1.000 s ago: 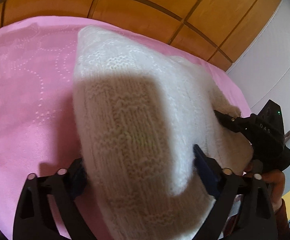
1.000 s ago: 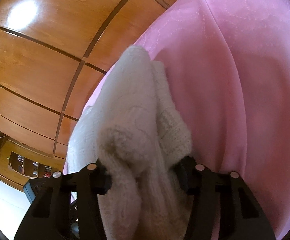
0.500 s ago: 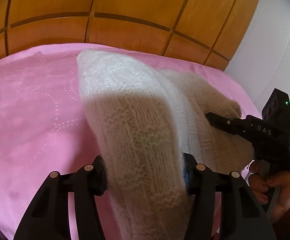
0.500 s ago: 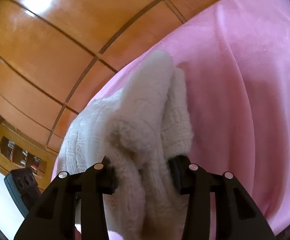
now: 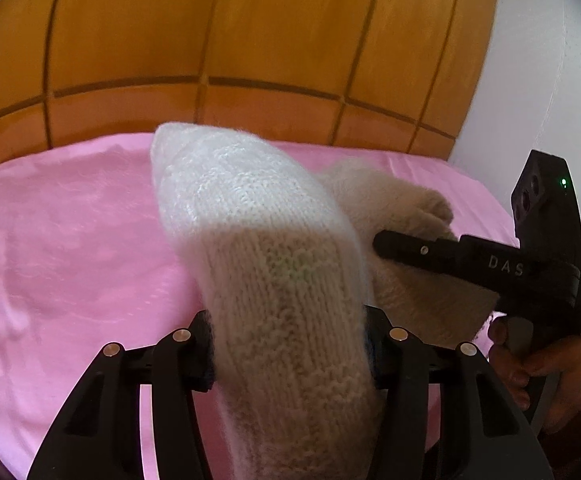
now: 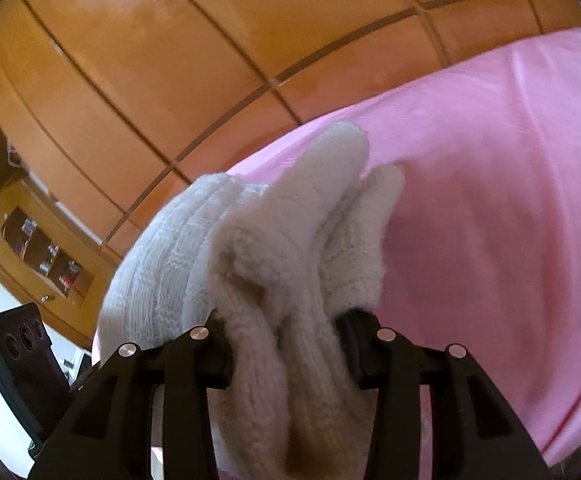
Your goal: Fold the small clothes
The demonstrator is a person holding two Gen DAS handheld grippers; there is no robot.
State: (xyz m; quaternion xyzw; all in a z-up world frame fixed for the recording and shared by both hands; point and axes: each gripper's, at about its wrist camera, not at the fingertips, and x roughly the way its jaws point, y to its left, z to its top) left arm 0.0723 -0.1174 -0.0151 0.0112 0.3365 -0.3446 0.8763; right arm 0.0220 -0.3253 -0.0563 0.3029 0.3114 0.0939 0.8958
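Left claw [image 5: 290, 354]: pads pressed on a bunched end of the white knit garment [image 5: 250, 216], gripping it. Garment runs fwd from the claw, far end reaching out over the pink bedsheet [image 5: 58, 240]; rest of it drapes off to the right toward the other claw.

Right claw [image 6: 286, 346]: clamped on a thick bundle of the same knit, several layers gathered betw. the pads. Two rounded ends stick out ahead of it, apart from each other; what part of the garment they are cannot be told. Sheet lies ahead and to its right; wood wall panels [image 6: 210, 60] beyond. In the left view the right claw [image 5: 382, 238] sits just right of the left claw, its hand [image 5: 538, 364] on the grip below.

Step in hand, as judged: garment picked up by both claws, held clear of the bed in a clump; no clean fold visible yet.

Next move calls for: spread claws apart to pull the knit taut, lay flat on sheet, then re-grip an edge for the fold. Risk: thick, fluffy knit may slip or stay bunched.
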